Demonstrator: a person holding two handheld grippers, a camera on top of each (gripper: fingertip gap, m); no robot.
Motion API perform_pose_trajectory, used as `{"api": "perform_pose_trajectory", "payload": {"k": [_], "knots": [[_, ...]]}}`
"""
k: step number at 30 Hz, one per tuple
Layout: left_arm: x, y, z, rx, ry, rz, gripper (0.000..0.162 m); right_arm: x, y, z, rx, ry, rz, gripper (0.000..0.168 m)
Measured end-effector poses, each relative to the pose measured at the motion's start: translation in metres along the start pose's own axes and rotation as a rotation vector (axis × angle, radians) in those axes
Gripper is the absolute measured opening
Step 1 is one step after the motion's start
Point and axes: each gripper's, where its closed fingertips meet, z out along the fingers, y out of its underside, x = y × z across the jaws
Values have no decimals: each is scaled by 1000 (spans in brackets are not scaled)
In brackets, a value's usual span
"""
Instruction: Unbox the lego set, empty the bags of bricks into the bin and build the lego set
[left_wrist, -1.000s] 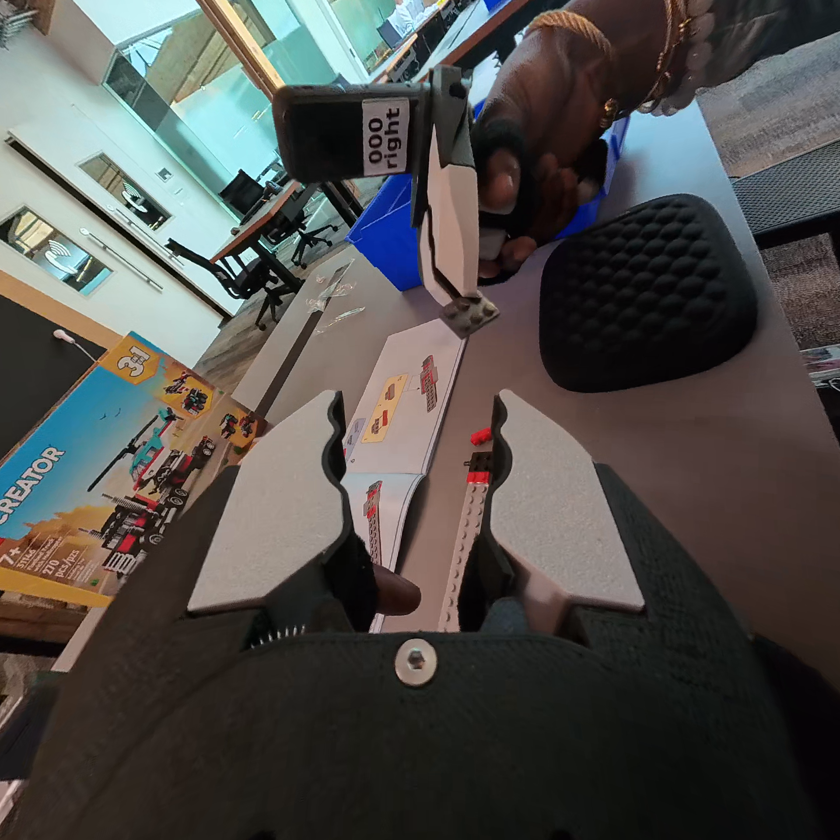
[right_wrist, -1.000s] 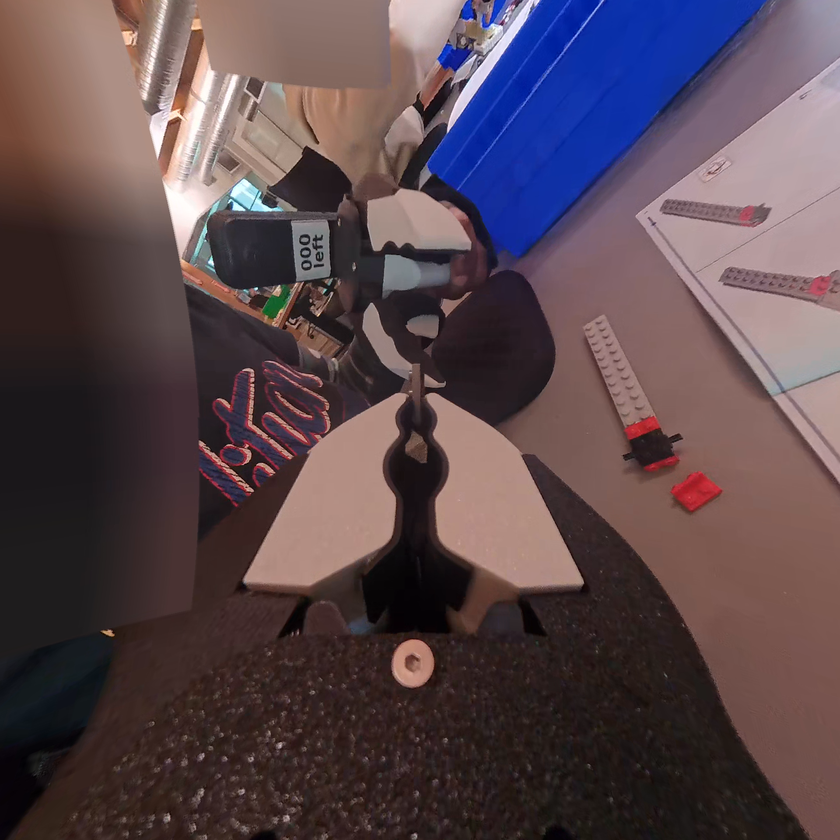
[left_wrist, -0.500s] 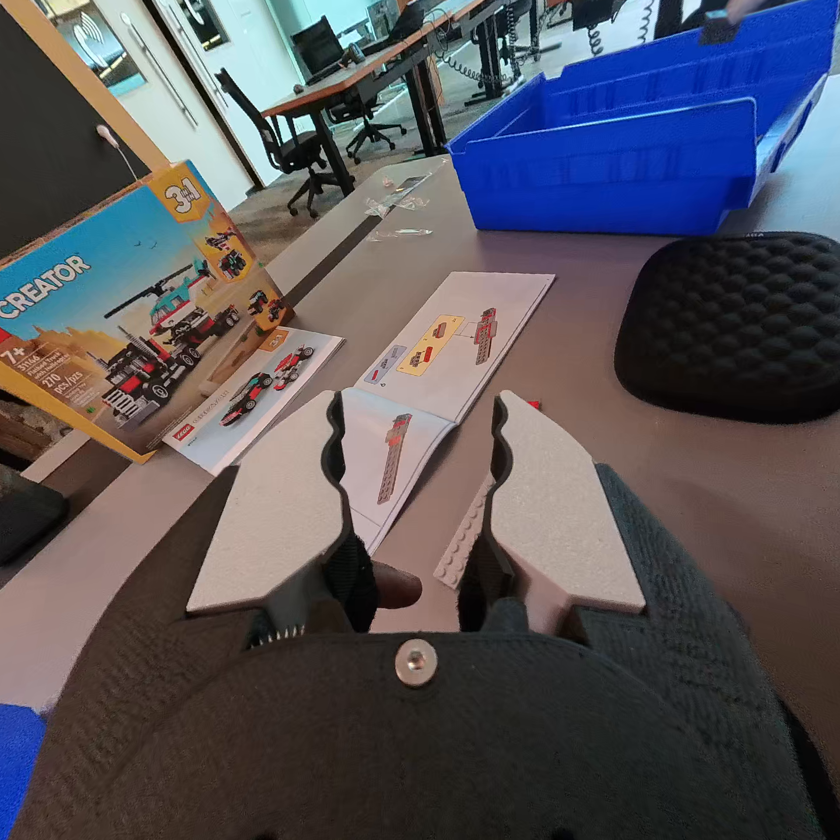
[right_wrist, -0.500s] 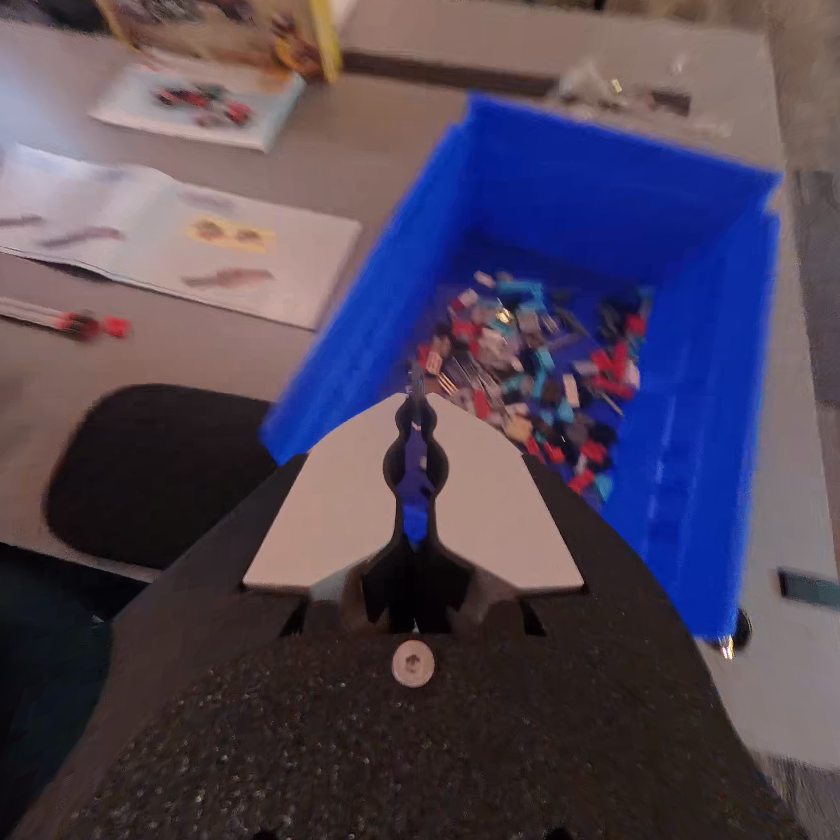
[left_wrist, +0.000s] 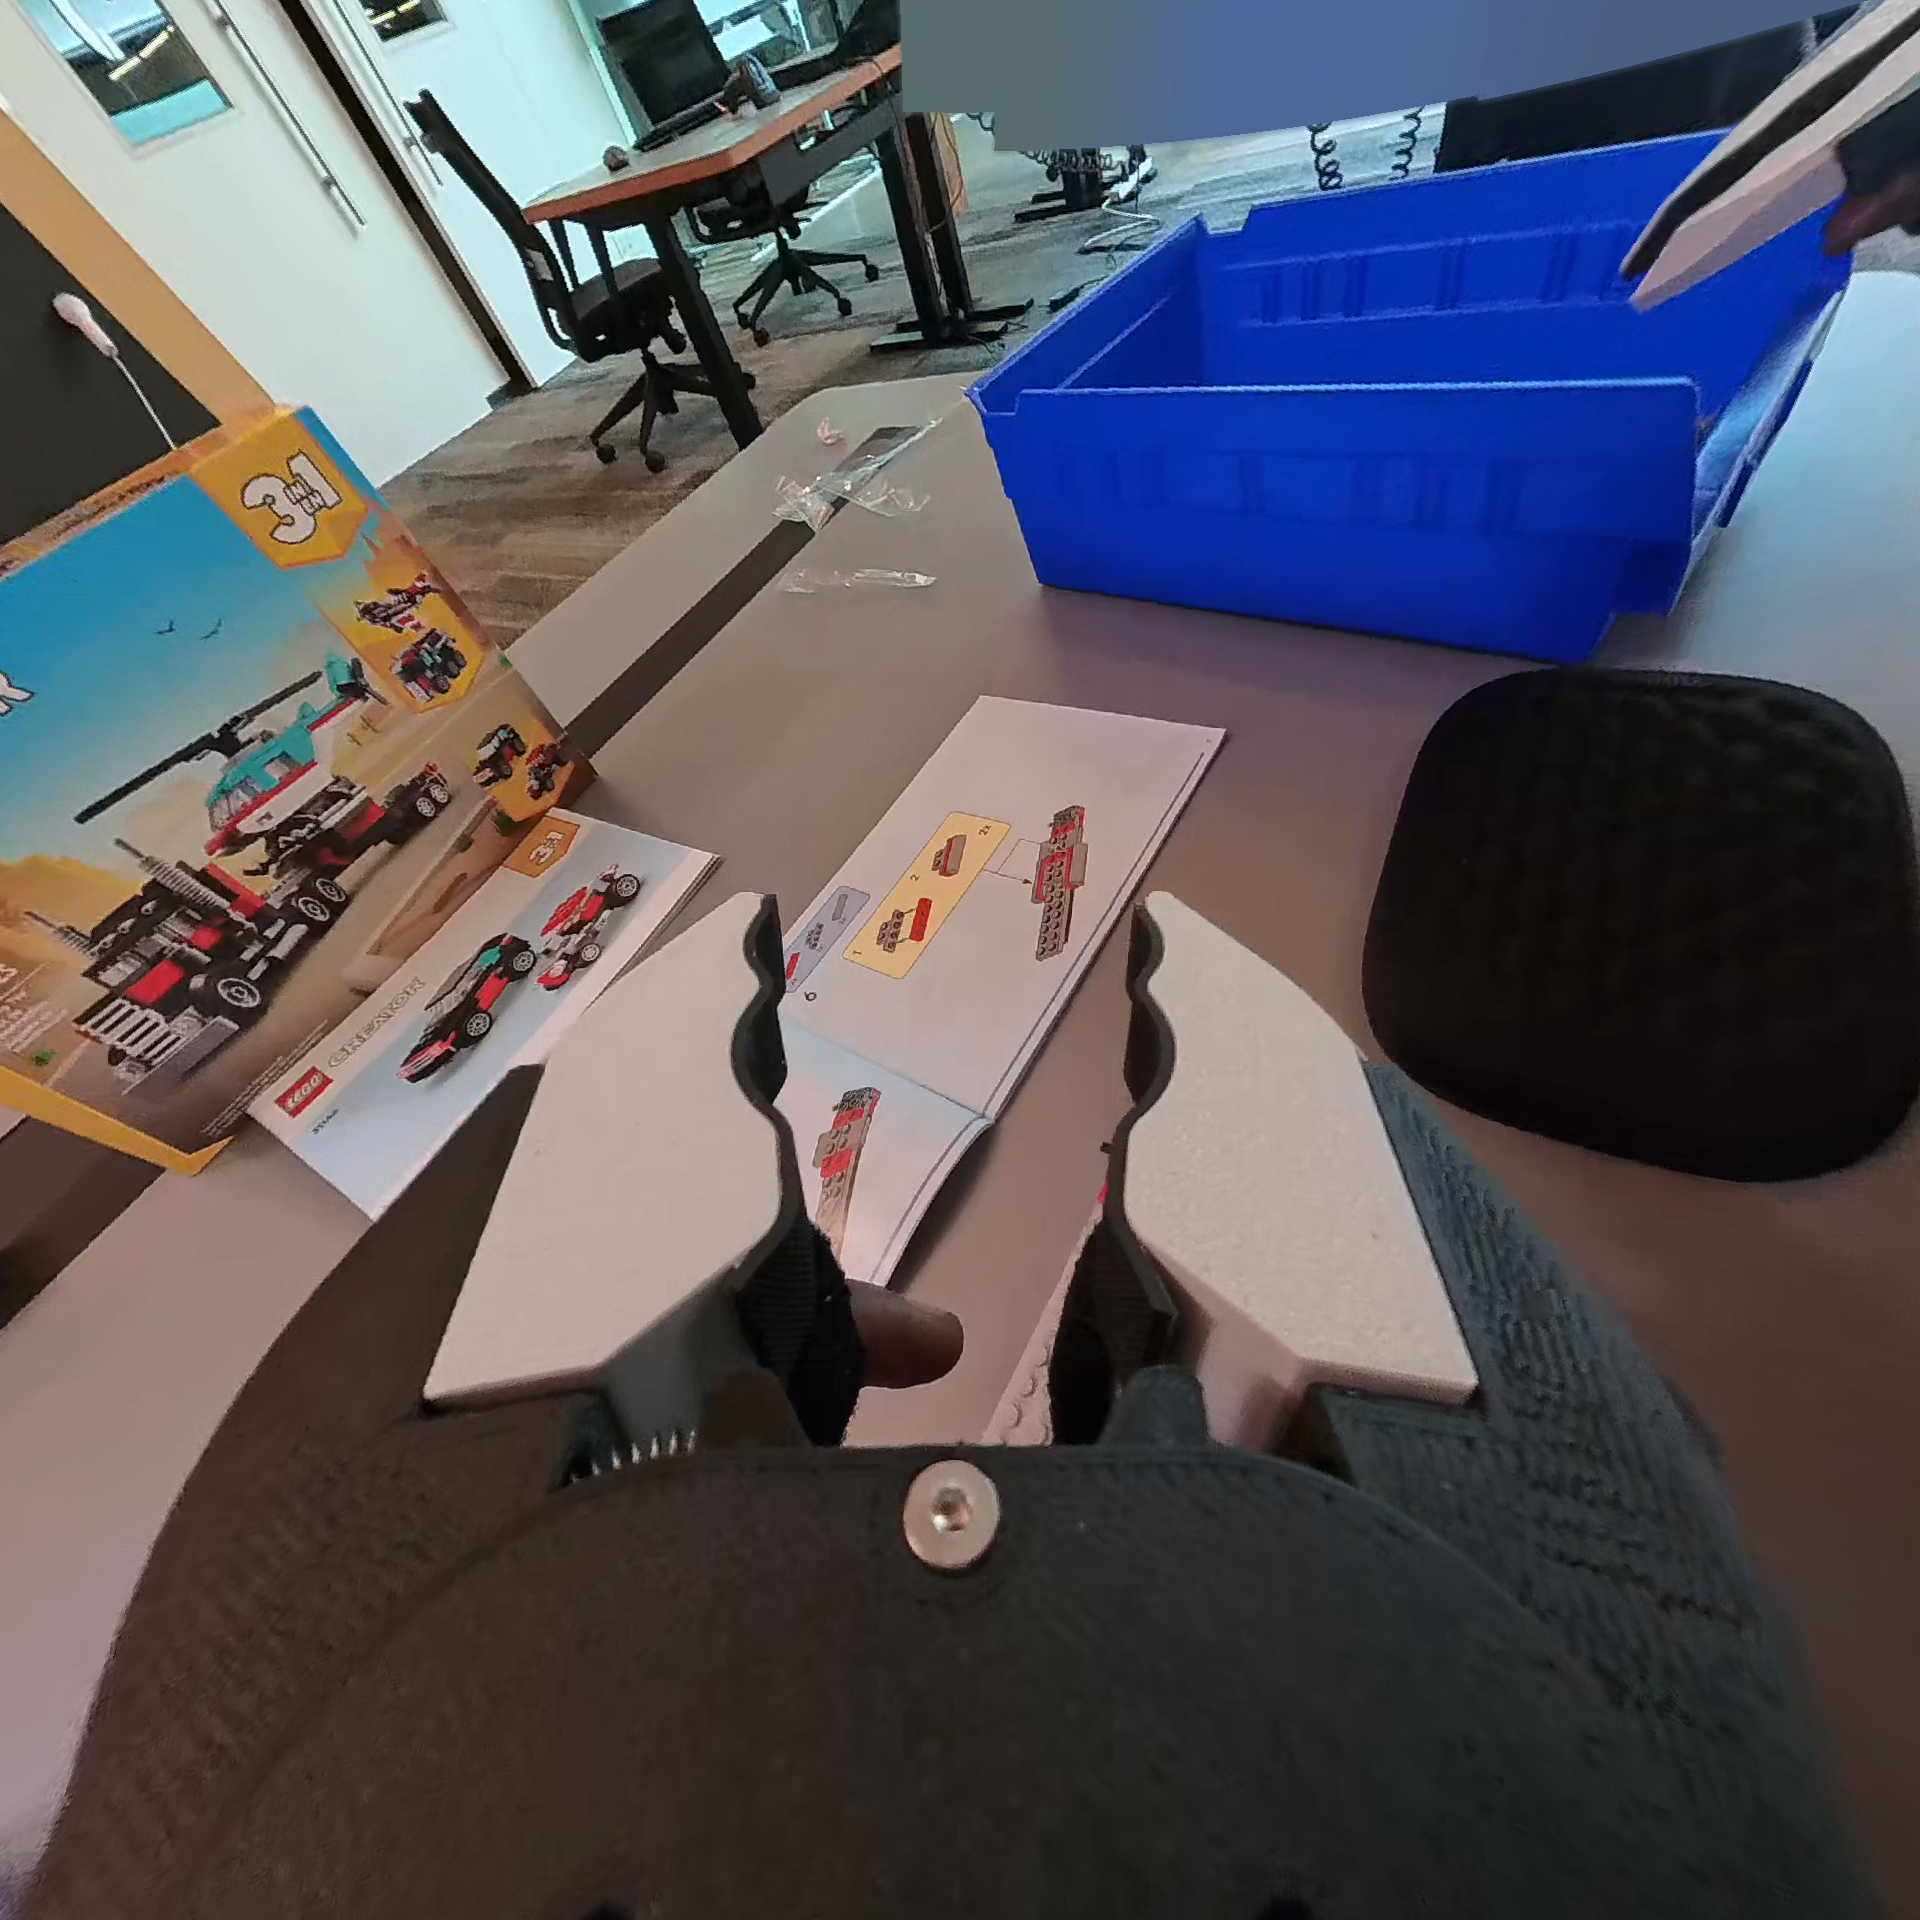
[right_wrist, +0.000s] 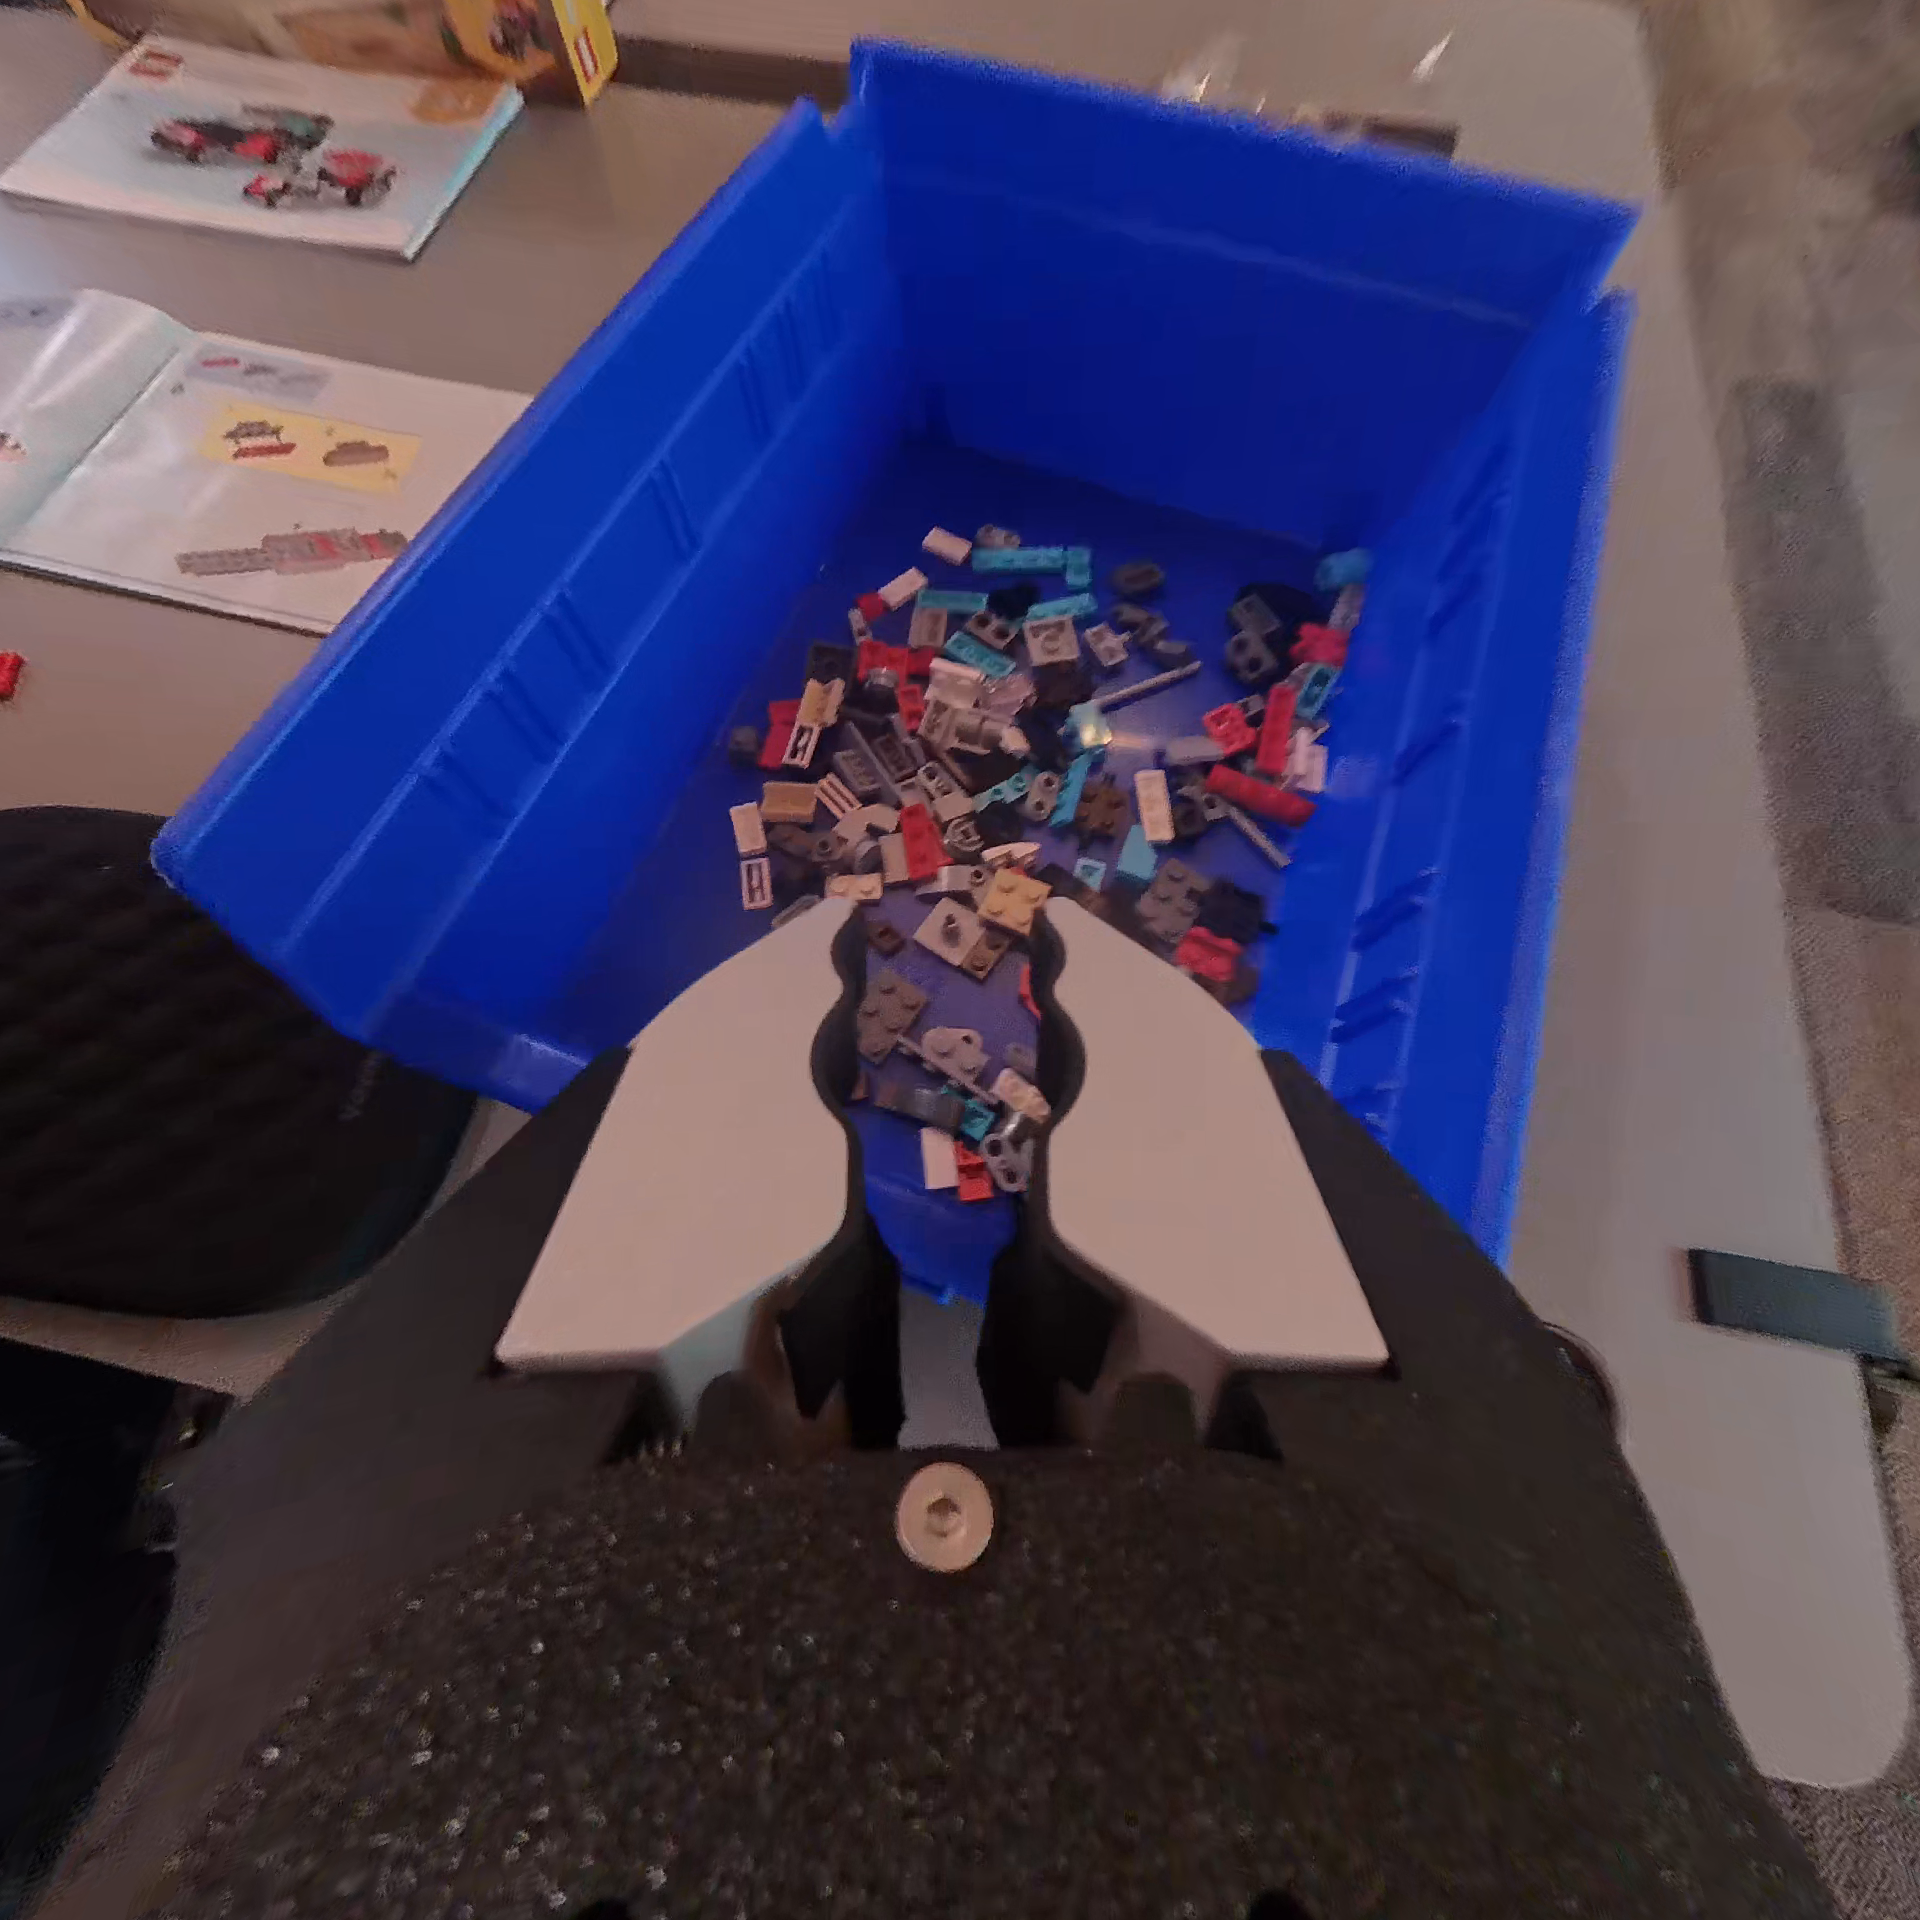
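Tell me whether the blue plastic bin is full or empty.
Neither: the blue plastic bin holds a loose pile of small mixed-colour bricks covering part of its floor, far below the rim.

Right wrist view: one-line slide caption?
Open right tool poised over the blue bin of loose bricks, open instruction booklet alongside.

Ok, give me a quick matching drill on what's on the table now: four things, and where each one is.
Things:
1. bricks
2. box
3. black pad
4. right gripper

Places:
A. standing on the table's left side
B. over the bin, jaws open
C. loose on the bin floor
D. on the table in front of the bin

Pairs: 1-C, 2-A, 3-D, 4-B
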Motion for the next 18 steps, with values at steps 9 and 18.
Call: {"api": "perform_pose_trajectory", "payload": {"k": [9,18], "knots": [[-10,-7,15,8,16,-72,66,25,-23,-32,129,155,-151,52],[-9,-2,27,-42,27,-45,69,8,-16,-27,120,-7,-180,43]]}}
